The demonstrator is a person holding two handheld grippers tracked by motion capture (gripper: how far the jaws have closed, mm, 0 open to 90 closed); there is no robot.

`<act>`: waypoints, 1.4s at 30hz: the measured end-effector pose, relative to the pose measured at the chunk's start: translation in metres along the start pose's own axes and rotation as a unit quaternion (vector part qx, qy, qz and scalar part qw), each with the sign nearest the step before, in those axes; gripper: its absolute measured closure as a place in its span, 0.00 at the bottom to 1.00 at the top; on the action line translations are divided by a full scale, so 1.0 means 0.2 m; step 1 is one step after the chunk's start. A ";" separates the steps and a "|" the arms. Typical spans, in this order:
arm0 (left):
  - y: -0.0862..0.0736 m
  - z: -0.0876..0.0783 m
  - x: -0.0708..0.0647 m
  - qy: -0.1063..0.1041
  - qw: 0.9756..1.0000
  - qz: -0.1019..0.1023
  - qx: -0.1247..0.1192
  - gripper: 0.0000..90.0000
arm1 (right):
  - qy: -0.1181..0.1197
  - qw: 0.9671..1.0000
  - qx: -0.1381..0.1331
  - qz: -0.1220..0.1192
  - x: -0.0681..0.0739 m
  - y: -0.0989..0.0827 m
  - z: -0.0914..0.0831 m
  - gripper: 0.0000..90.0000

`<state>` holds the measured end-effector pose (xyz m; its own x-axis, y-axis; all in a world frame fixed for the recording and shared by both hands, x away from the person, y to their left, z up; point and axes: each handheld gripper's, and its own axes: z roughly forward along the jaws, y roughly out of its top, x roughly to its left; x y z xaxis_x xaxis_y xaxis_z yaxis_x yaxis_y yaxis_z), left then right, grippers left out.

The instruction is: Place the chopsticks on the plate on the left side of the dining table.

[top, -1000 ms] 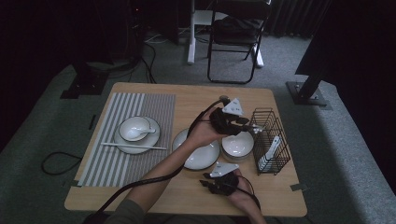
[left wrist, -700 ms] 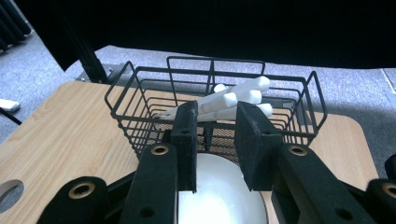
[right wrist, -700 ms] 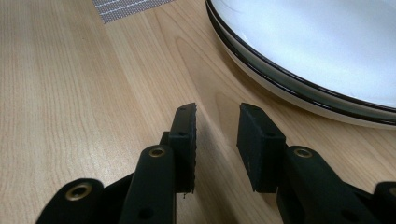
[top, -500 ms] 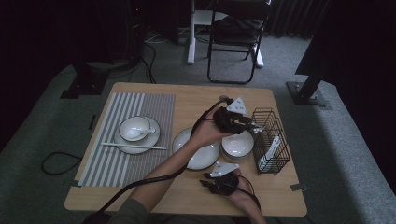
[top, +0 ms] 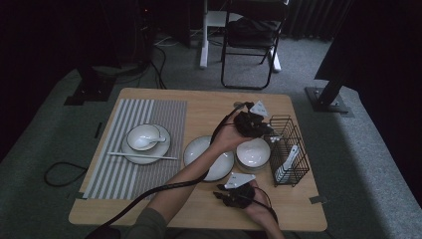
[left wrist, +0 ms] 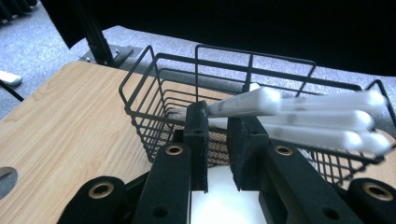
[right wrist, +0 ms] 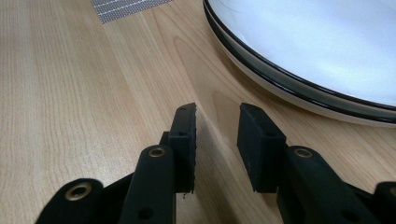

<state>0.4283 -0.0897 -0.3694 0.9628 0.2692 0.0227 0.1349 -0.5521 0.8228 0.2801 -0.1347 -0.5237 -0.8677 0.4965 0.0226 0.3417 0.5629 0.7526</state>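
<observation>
Item: white spoons (left wrist: 299, 119) in a black wire basket (left wrist: 154, 93), right side of my table (top: 209, 107). Hidden or unclear: the spoon bowls sit low behind the mesh and my left gripper (left wrist: 217, 126), and the handle ends are blurred, so I cannot count them for certain; in the high view my left hand (top: 226, 139) covers much of that gripper. Orientation: handles lie bunched and nearly parallel, long axis running across the left gripper view, ends pointing to its right and resting over the basket rim. Left jaws: have just been closing, now a narrow gap with the near end of one handle between the pads; I cannot tell whether they press on it. Right gripper (right wrist: 217, 116): jaws part open, holding nothing, low over bare wood just beside a plate (right wrist: 317, 51). Surface: light wood table, striped mat (top: 134, 149) on the left carrying a bowl (top: 143, 137). Room: dim, grey carpet, a folding chair (top: 249, 40) beyond.
</observation>
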 end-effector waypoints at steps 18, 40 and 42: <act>0.00 0.09 0.01 0.006 1.000 -0.008 0.011 0.83 | 0.000 1.000 -0.002 -0.001 -0.01 0.00 0.00 0.74; 0.01 0.12 0.00 0.041 0.999 0.004 0.011 0.87 | 0.001 1.000 -0.003 0.001 -0.01 -0.01 0.00 0.74; 0.02 0.11 0.00 0.050 0.999 0.006 0.009 0.89 | 0.001 1.000 -0.002 0.002 -0.01 -0.01 0.00 0.74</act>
<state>0.4342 -0.1086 -0.3793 0.9360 0.3404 0.0897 0.1290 -0.5688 0.8123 0.2806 -0.1368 -0.5241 -0.8670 0.4975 0.0262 0.3431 0.5582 0.7554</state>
